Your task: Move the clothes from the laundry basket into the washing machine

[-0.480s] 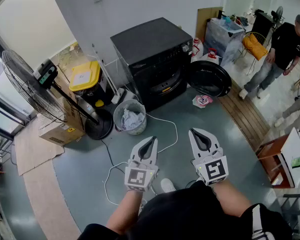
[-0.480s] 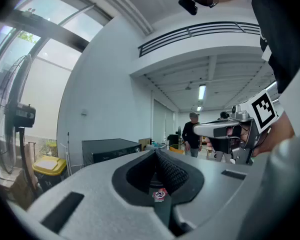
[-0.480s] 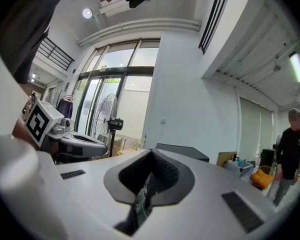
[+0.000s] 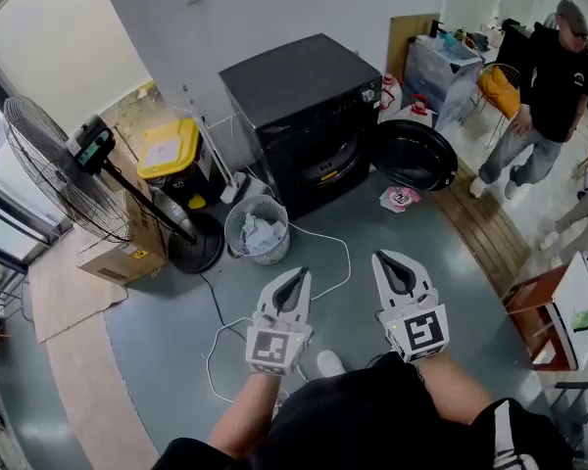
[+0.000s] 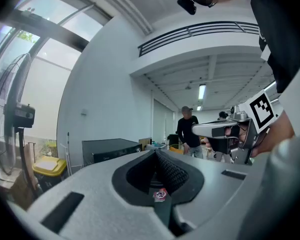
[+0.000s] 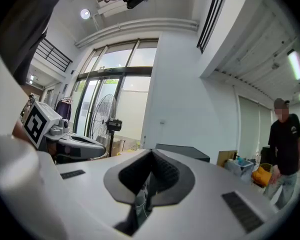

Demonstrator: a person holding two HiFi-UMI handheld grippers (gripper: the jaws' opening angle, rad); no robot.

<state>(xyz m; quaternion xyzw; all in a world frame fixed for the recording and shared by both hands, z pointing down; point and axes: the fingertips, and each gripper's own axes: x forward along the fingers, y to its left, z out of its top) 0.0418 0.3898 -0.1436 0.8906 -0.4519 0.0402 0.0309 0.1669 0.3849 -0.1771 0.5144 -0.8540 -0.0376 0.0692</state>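
A black washing machine [image 4: 299,116] stands against the back wall with its round door [image 4: 412,153] swung open to the right. Left of it, on the grey floor, sits a round mesh laundry basket [image 4: 258,229] with pale clothes [image 4: 263,234] inside. A small pink-and-white garment [image 4: 399,198] lies on the floor by the door. My left gripper [image 4: 299,273] and right gripper [image 4: 385,257] are held side by side in front of me, both shut and empty, well short of the basket. The machine [image 5: 110,148] shows past the left gripper [image 5: 155,151]; the right gripper [image 6: 151,153] points level at the machine top [image 6: 182,151].
A standing fan [image 4: 59,169] with a black base is at the left, beside a yellow-lidded bin [image 4: 167,150] and a cardboard box [image 4: 118,258]. A white cable [image 4: 323,262] loops across the floor. A person in black [image 4: 549,86] walks at the far right near a clear storage box [image 4: 441,67].
The person at the far right has stepped a little to the left. My two grippers have stayed where they were.
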